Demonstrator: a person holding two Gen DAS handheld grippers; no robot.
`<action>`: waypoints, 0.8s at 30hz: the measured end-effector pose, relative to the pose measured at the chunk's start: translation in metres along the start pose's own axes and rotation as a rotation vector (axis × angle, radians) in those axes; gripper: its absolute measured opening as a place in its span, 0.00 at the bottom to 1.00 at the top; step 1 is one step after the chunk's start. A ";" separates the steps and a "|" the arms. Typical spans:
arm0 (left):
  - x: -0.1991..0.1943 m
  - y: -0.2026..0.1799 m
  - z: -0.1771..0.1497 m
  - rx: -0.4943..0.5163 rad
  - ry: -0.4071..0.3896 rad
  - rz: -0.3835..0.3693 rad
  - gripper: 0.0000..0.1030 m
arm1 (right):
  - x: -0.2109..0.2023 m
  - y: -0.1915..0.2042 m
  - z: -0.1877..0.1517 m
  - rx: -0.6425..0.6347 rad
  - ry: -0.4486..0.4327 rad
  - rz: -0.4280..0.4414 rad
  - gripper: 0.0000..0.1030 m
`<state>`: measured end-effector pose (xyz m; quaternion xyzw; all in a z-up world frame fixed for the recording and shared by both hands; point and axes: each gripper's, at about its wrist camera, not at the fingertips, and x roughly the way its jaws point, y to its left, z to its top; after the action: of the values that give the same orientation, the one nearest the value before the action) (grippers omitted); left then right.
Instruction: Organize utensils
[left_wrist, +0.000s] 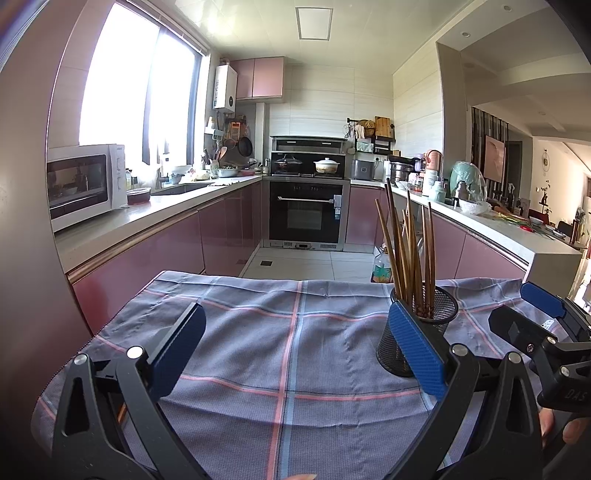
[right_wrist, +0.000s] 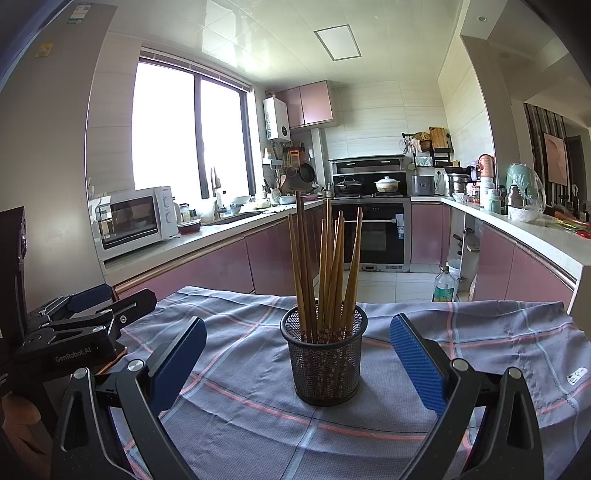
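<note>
A black mesh cup (right_wrist: 325, 358) stands upright on a grey plaid cloth (right_wrist: 236, 417), holding several brown wooden chopsticks (right_wrist: 325, 266). My right gripper (right_wrist: 298, 354) is open, its blue pads on either side of the cup and a little nearer than it, not touching. In the left wrist view the cup (left_wrist: 421, 325) with the chopsticks (left_wrist: 406, 247) sits just behind the right pad. My left gripper (left_wrist: 295, 343) is open and empty over the bare cloth (left_wrist: 258, 332), left of the cup. Each gripper shows at the edge of the other's view.
The cloth-covered table ends at a far edge (left_wrist: 258, 277) before the tiled kitchen floor. Pink cabinets and counters run along both sides, with a microwave (left_wrist: 83, 181) on the left and an oven (left_wrist: 308, 210) at the back. A green bottle (right_wrist: 443, 284) stands on the floor.
</note>
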<state>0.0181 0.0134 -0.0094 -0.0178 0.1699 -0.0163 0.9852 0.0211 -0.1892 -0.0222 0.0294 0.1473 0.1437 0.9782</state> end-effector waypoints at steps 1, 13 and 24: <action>0.000 0.000 0.000 0.000 0.000 0.000 0.94 | 0.000 0.000 0.000 0.001 0.000 0.002 0.93; 0.000 0.001 0.000 0.002 0.002 0.001 0.94 | 0.001 0.000 -0.001 0.005 0.000 0.003 0.93; 0.000 0.000 0.000 0.006 -0.001 0.004 0.94 | 0.002 -0.001 -0.001 0.006 0.005 0.005 0.93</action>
<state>0.0185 0.0131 -0.0097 -0.0145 0.1694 -0.0149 0.9853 0.0229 -0.1899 -0.0240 0.0325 0.1499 0.1456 0.9774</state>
